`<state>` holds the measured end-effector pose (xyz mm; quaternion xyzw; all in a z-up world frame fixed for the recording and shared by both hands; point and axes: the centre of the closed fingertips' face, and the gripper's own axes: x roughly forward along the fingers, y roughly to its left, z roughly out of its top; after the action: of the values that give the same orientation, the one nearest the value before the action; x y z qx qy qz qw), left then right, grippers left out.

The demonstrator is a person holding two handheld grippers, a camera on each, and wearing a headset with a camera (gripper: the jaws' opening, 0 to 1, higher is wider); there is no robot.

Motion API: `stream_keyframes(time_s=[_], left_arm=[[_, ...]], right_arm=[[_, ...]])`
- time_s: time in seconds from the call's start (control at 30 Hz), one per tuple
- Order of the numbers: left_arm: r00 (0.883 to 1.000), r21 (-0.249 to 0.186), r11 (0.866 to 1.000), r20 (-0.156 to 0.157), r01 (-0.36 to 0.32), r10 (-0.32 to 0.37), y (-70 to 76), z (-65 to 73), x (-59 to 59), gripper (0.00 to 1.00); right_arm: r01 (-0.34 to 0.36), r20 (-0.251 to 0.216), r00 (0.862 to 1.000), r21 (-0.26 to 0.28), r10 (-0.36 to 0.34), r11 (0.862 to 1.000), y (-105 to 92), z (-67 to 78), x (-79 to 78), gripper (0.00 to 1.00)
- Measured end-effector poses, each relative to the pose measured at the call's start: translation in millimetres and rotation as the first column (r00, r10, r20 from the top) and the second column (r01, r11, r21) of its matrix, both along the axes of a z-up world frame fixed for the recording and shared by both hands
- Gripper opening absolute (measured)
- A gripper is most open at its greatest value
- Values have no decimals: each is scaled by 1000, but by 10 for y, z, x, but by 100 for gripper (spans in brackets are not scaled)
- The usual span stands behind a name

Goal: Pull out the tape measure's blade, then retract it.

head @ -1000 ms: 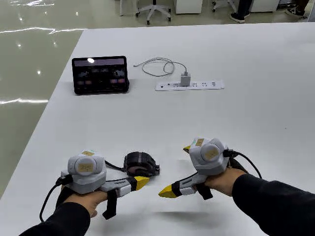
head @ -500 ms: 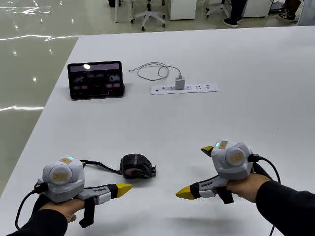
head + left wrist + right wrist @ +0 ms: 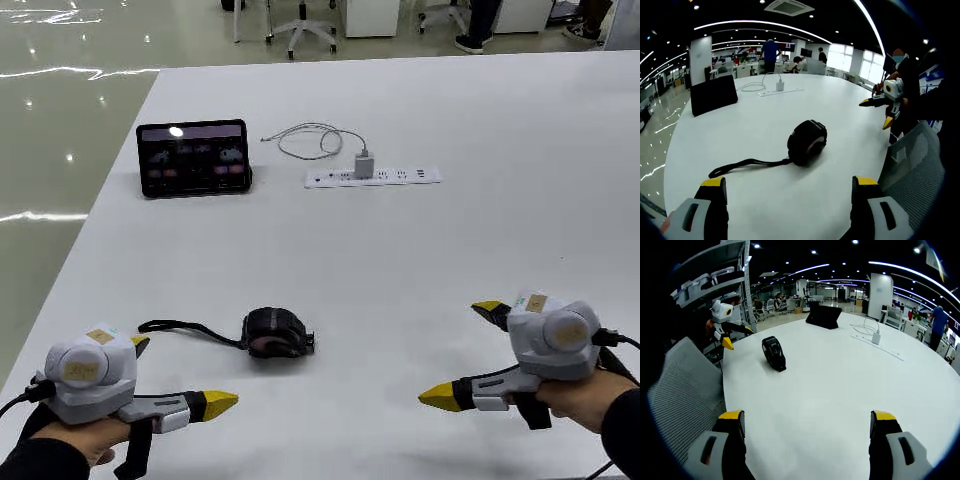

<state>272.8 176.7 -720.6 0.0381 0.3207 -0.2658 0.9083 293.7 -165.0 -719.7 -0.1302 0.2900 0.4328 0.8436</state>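
Note:
A black tape measure (image 3: 275, 332) with a black wrist strap (image 3: 182, 328) lies on the white table (image 3: 420, 250), its blade retracted. My left gripper (image 3: 178, 375) is open at the near left corner, short of the tape measure (image 3: 807, 141), whose strap (image 3: 747, 165) trails toward it. My right gripper (image 3: 465, 353) is open at the near right, well apart from the tape measure (image 3: 774, 353). Nothing sits between either pair of yellow-tipped fingers (image 3: 715, 187).
A dark tablet (image 3: 194, 157) stands at the far left. A white power strip (image 3: 372, 177) with a plugged charger and coiled white cable (image 3: 312, 141) lies behind the middle. Office chairs and the glossy floor lie beyond the table's far edge. A mesh chair back (image 3: 685, 395) is close behind.
Both grippers have drawn away from the tape measure, the left one toward the near left and the right one toward the near right. The tape measure lies still on the table.

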Motion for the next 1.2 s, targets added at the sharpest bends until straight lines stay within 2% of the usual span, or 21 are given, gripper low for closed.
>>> stream_keyframes(time_s=[0.1,0.13,0.17,0.23,0.33,0.4,0.6,0.8,0.9,1.07,1.13,1.2], left_arm=[[1000,9,1000,4,9,-9,-12,59,-11,100],[1000,39,999,10,7,-7,23,60,-4,100],[1000,46,999,6,8,-8,28,60,-13,100],[1000,31,1000,1,6,-6,25,90,-22,100],[1000,36,999,-3,8,-8,33,101,-33,100],[1000,34,999,4,6,-7,43,125,-30,100],[1000,19,1000,5,0,0,141,132,-78,100],[1000,14,1000,8,-10,9,210,156,-137,100],[1000,-1,1000,8,-26,26,227,151,-135,100],[1000,3,1000,11,-29,29,222,154,-125,100],[1000,-22,1000,-19,-10,9,166,140,-161,100],[1000,-6,1000,-10,-13,13,185,138,-139,100]], right_arm=[[16,8,1000,1,-16,1000,-136,34,-22,100],[19,12,1000,-1,-19,1000,-175,39,-31,100],[21,15,1000,-4,-21,1000,-213,42,-39,100],[20,22,1000,-15,-20,1000,-302,58,-80,100],[20,32,999,-25,-19,999,-445,53,-131,100],[35,30,999,-26,-34,999,-548,41,-148,100],[63,36,997,-34,-62,997,-756,54,-220,100],[70,31,997,-42,-68,997,-805,85,-325,100],[90,27,996,-37,-89,995,-832,95,-329,100],[97,20,995,-48,-96,994,-878,71,-362,100],[99,20,995,-47,-98,994,-885,74,-362,100],[111,17,994,-41,-111,993,-890,73,-355,100]])
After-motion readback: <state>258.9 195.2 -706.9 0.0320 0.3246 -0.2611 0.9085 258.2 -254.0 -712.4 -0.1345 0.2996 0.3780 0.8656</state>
